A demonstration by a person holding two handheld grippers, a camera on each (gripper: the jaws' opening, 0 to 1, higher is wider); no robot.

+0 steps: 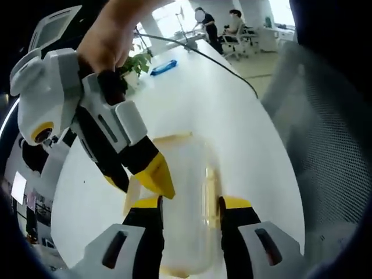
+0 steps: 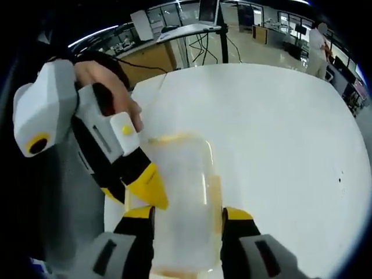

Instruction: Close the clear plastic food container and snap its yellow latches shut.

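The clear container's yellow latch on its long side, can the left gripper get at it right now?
Probably yes. The left gripper straddles the container with jaws apart, a yellow latch just inside one jaw. The right gripper touches the opposite edge, not blocking.

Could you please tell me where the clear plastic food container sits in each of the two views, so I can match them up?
Left gripper view: the clear plastic food container lies low in the centre, between that view's own fingers, on the white table.
Right gripper view: it is again low in the centre, between that view's own fingers.
Shared landmark: the other gripper's yellow tip entering from the left beside the container.
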